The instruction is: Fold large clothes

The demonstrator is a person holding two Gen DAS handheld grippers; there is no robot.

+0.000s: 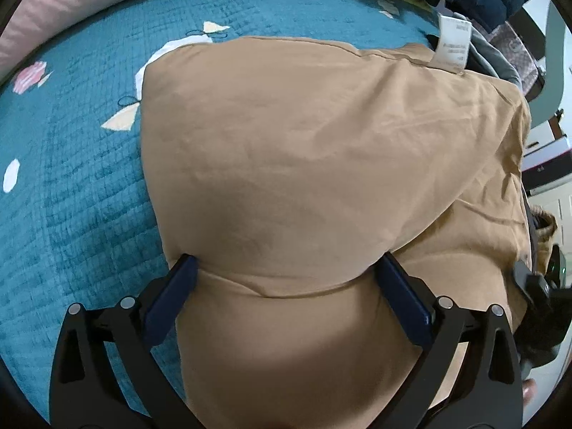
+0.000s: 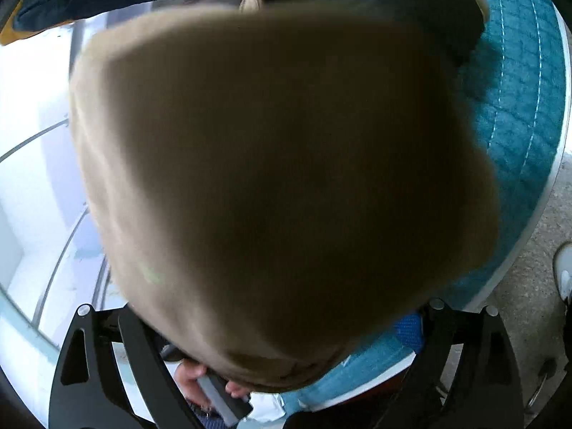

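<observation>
At the far left edge of the bed a pink quilted cover (image 1: 71,3) is bunched up, out of the way of the work. Next to it the teal quilted bedspread with pale flower shapes (image 1: 71,178) is spread flat; it is judged to serve as the folding surface, its left side being left bare.

The large tan cloth garment (image 1: 321,164) is laid on the right half of that bedspread, reaching to the bed's right edge. An upper layer is seen doubled over a lower one, with the fold running between the fingers, so a fold is judged to be laid down already. A white care label (image 1: 452,44) stands at the garment's far right corner, which suggests an inside face is turned up.

The left gripper (image 1: 286,271) is pointed steeply down over the near edge of the garment. Its blue-padded jaws are spread wide on either side of the folded bulge; the pads lie alongside the cloth and no pinch is seen.

At the bed's right edge the right gripper (image 2: 271,325) is seen with its jaws wide apart as well. A blurred tan flap (image 2: 279,178) hangs close before its lens, apparently between the fingers, but no clamping is shown.
</observation>
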